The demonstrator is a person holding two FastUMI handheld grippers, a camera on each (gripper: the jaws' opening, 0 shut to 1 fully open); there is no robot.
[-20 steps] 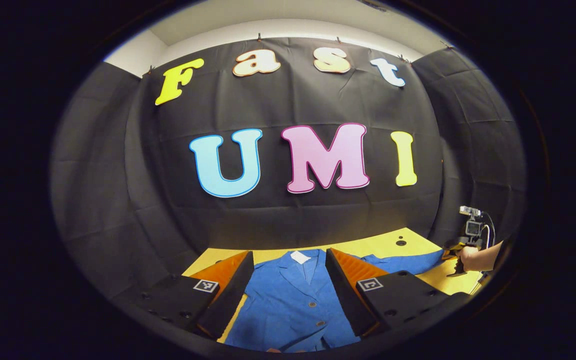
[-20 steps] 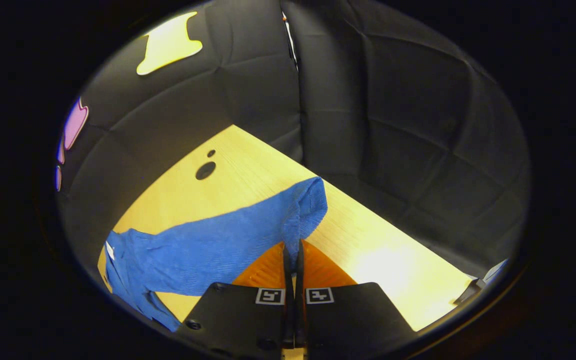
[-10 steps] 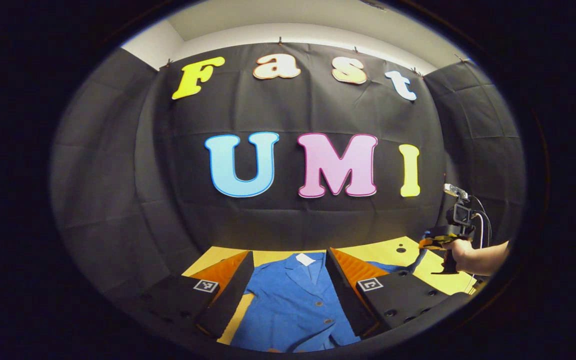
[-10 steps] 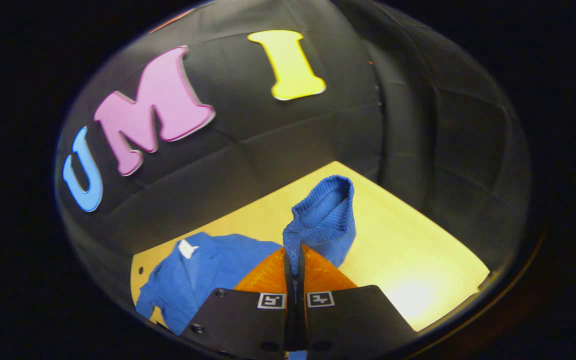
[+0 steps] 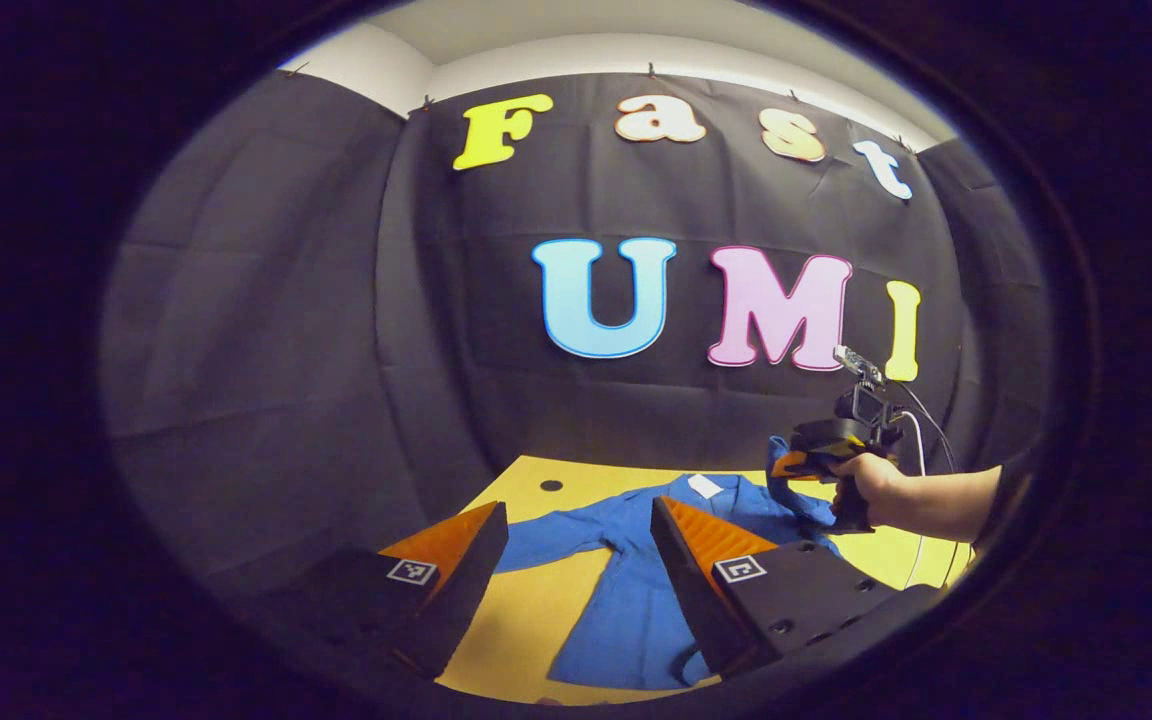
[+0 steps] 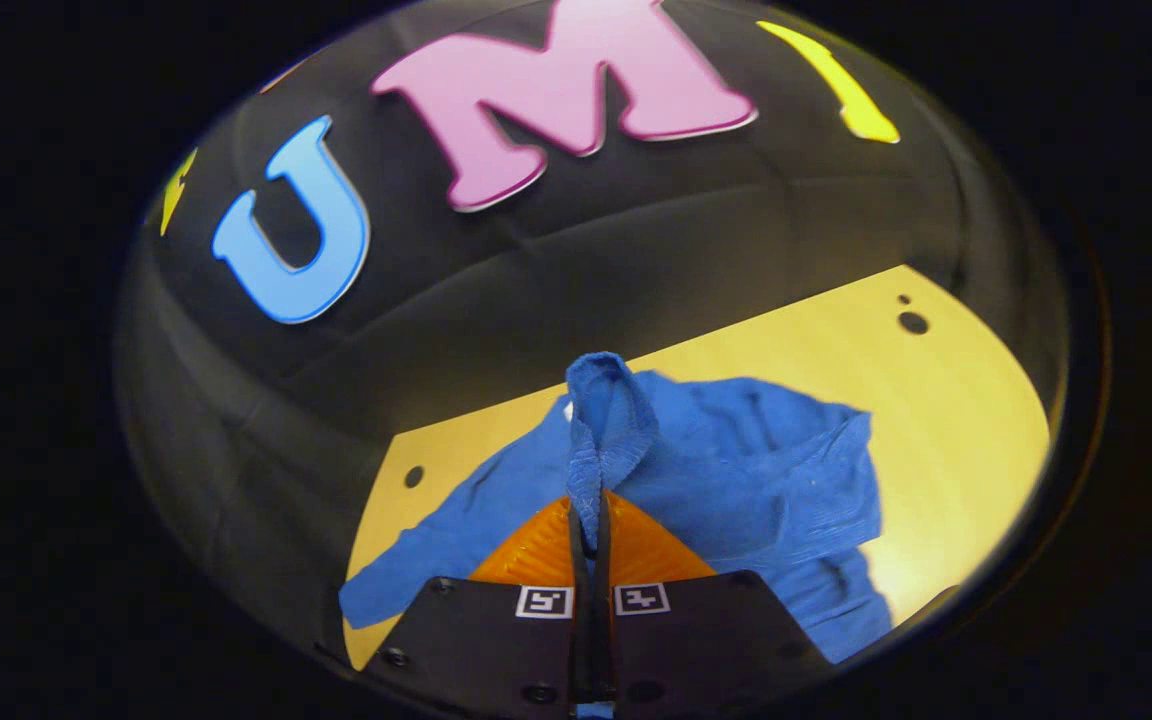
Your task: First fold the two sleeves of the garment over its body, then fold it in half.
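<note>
A blue buttoned jacket (image 5: 636, 600) lies flat on the yellow table (image 5: 526, 630). Its left sleeve (image 5: 556, 535) stretches out sideways. My left gripper (image 5: 581, 525) is open above the table, with the sleeve and jacket body seen between its fingers. A hand holds my right gripper (image 5: 798, 462) above the jacket's collar side. In the right gripper view my right gripper (image 6: 588, 508) is shut on the right sleeve's cuff (image 6: 611, 410), lifted over the jacket body (image 6: 766, 470). The other sleeve (image 6: 436, 560) trails down to the left.
The table (image 6: 946, 400) has small dark holes (image 6: 913, 322) near its back corners, one also by the left sleeve (image 5: 551, 485). Black cloth walls close in the back and sides. Bare tabletop lies right of the jacket.
My right gripper has lifted the sleeve off the table and swung it across over the jacket body. My left gripper has shifted left and stays open.
</note>
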